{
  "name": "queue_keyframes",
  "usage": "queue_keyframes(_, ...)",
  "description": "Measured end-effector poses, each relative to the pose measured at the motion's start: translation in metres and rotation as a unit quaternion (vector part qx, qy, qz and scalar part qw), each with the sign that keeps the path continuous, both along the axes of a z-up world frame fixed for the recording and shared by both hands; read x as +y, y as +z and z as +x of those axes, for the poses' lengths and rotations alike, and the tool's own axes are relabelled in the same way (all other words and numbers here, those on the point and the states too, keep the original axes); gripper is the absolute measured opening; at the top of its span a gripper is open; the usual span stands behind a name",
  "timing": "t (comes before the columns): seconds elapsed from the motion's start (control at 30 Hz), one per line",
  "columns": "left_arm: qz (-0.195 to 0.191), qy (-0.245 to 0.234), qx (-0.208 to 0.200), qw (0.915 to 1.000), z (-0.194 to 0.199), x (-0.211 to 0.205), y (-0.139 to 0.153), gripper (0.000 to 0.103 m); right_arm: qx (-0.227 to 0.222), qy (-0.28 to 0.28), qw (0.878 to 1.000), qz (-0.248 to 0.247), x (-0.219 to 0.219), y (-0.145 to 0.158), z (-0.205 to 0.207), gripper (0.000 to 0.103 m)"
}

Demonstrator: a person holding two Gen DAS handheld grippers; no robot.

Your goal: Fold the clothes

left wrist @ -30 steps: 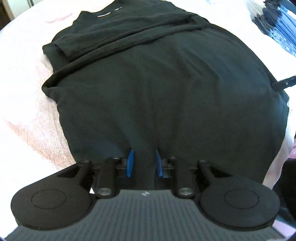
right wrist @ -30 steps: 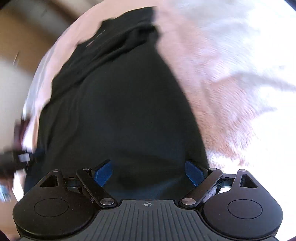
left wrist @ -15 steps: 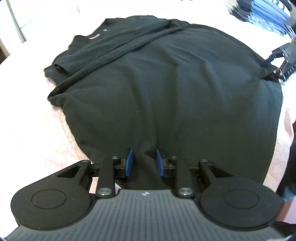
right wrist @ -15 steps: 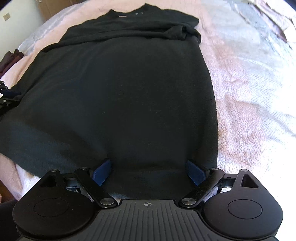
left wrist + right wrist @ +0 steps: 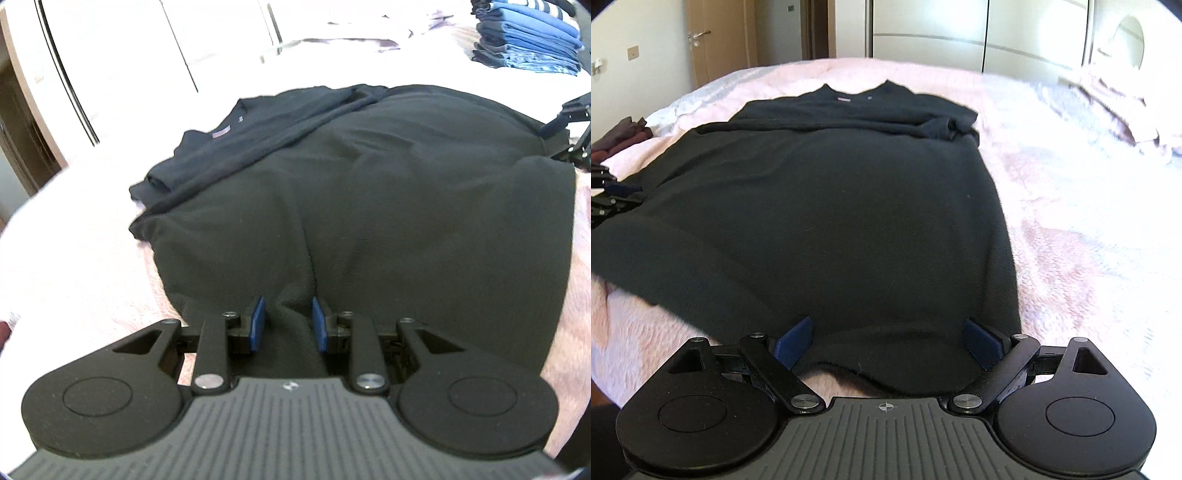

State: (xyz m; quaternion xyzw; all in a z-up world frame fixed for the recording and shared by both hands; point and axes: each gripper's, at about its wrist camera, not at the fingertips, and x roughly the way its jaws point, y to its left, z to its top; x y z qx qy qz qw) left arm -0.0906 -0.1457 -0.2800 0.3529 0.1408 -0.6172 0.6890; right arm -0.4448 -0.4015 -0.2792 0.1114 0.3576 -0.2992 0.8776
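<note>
My left gripper pinches the black shirt's hem at lower centre; my right gripper gapes wide, holding nothing.

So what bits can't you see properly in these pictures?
- Black shirt: near hem, right wrist view, partly hidden behind the right gripper.
- Label at the collar: left wrist view, too small to read.
- Folded blue clothes stack: left wrist view, cut off by the edge.

A fluffy pale pink bedspread covers the bed, a wooden door stands far left, white wardrobe doors line the back wall
</note>
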Motion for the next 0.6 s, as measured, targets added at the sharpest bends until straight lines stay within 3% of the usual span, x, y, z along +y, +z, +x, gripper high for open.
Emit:
queue_keyframes(0.07,-0.009,0.002,-0.014,0.9999,-0.005,0.013,0.004,0.024,0.009,-0.004,1.0,-0.022,0.013,0.005,-0.007,0.092)
queue_keyframes(0.23,-0.033,-0.03,-0.085,0.9954,-0.037,0.074,0.025,0.045,0.046,-0.011,0.995,-0.092,0.058,0.023,-0.013,0.092)
queue_keyframes(0.37,-0.032,-0.089,-0.119,0.9884,-0.069,0.11,0.021,0.047,0.049,0.019,0.989,-0.138,0.094,0.03,-0.015,0.092)
queue_keyframes(0.53,-0.022,-0.13,-0.232,0.9638,-0.108,0.097,-0.014,0.048,0.048,0.055,0.985,-0.158,0.115,0.024,-0.003,0.092)
queue_keyframes(0.6,-0.012,-0.147,-0.287,0.9464,-0.117,0.084,-0.028,0.049,0.054,0.07,0.981,-0.17,0.118,0.019,0.004,0.092)
